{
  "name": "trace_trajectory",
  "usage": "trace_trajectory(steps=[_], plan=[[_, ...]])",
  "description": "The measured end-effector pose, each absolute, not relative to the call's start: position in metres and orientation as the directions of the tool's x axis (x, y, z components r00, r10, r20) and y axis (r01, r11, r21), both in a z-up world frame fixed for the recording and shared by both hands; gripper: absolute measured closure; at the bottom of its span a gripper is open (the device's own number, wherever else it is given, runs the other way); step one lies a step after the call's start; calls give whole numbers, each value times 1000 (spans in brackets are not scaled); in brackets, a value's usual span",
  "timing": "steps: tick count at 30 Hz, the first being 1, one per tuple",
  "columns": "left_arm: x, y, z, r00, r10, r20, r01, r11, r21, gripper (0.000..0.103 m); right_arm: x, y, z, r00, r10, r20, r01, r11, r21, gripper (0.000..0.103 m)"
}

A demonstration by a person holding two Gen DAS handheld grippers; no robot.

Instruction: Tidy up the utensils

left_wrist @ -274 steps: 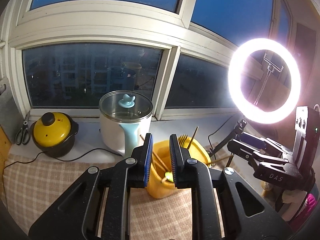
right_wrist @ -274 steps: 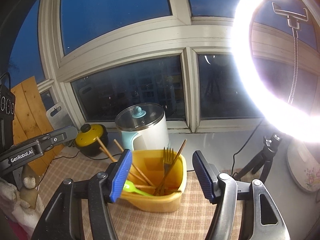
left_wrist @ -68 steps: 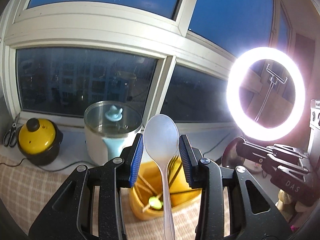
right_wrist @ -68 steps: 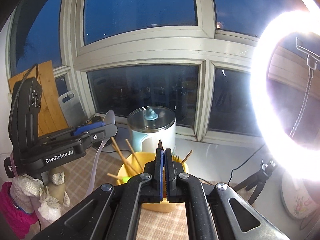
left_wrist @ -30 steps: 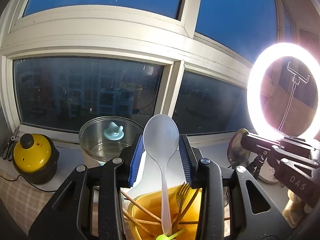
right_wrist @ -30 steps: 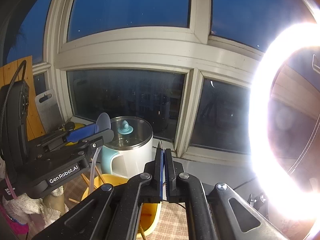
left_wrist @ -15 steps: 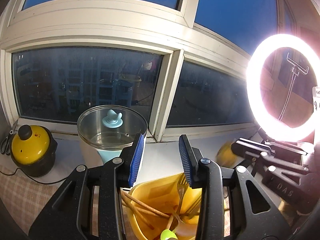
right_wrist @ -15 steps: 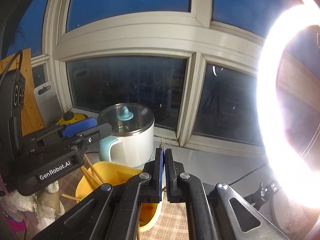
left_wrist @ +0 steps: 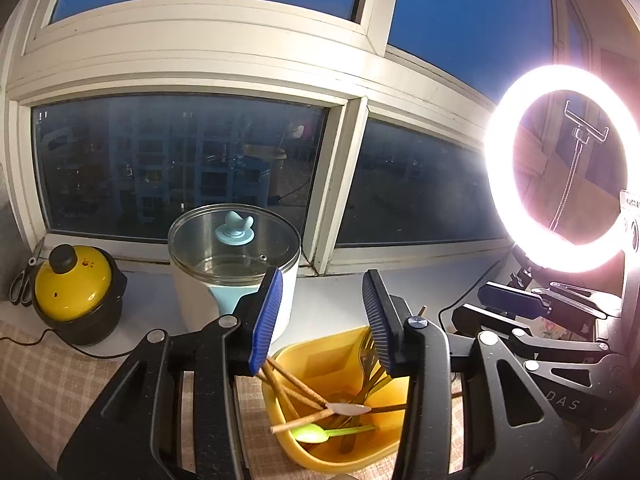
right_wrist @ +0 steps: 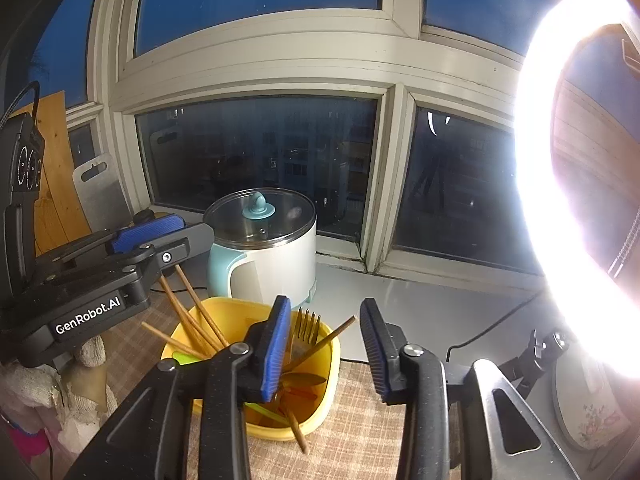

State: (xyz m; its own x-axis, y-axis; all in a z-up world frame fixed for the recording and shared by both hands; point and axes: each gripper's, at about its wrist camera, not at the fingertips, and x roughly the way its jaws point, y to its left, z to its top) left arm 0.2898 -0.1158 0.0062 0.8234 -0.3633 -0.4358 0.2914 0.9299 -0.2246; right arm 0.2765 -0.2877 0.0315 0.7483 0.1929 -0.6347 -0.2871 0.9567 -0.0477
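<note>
A yellow utensil tub [left_wrist: 320, 360] [right_wrist: 329, 364] stands on the checked cloth. It holds wooden chopsticks [left_wrist: 294, 386] [right_wrist: 192, 316], a gold fork [right_wrist: 306, 330] [left_wrist: 366, 350], a green spoon [left_wrist: 316, 435] and a white spoon [left_wrist: 348, 408]. My left gripper [left_wrist: 322, 320] is open and empty just above the tub. My right gripper [right_wrist: 324, 348] is open and empty over the tub's right side. Each gripper shows in the other's view, the left one [right_wrist: 160, 232] and the right one [left_wrist: 508, 300].
A white and blue electric pot [left_wrist: 234, 256] [right_wrist: 264, 248] with a glass lid stands behind the tub. A yellow lidded pot [left_wrist: 74, 292] and scissors [left_wrist: 24, 276] sit at the left. A bright ring light [left_wrist: 560, 168] on a tripod [right_wrist: 536, 352] stands at the right. A flowered plate [right_wrist: 588, 412] lies far right.
The white spoon left my left gripper and now lies in the tub. My right gripper, shut half a second ago, has opened. Both grippers have dropped closer to the tub.
</note>
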Motion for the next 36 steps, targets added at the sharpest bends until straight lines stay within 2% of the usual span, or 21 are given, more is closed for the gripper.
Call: trace_trajectory(steps=[17, 22, 26, 28, 30, 34, 36], plan=[[230, -96, 38, 851, -351, -390, 295, 935, -199, 61, 218, -281, 69, 789, 209, -578, -296, 953, -60, 62], [208, -93, 47, 859, -342, -380, 294, 939, -180, 61, 197, -280, 80, 798, 222, -560, -301, 952, -50, 55], [188, -91, 53, 870, -315, -378, 279, 949, -150, 46, 179, -280, 87, 811, 228, -539, -299, 953, -45, 52], [179, -89, 55, 872, -302, -385, 268, 953, -142, 45, 169, -281, 88, 823, 219, -524, -288, 956, -53, 43], [170, -88, 56, 872, -286, -396, 257, 958, -126, 44, 158, -283, 89, 833, 209, -512, -278, 959, -61, 38], [148, -86, 53, 866, -272, -419, 249, 962, -112, 22, 140, -288, 88, 834, 213, -510, -273, 961, -46, 24], [138, -85, 50, 861, -273, -429, 249, 962, -111, 21, 130, -290, 85, 834, 209, -510, -272, 961, -52, 18]])
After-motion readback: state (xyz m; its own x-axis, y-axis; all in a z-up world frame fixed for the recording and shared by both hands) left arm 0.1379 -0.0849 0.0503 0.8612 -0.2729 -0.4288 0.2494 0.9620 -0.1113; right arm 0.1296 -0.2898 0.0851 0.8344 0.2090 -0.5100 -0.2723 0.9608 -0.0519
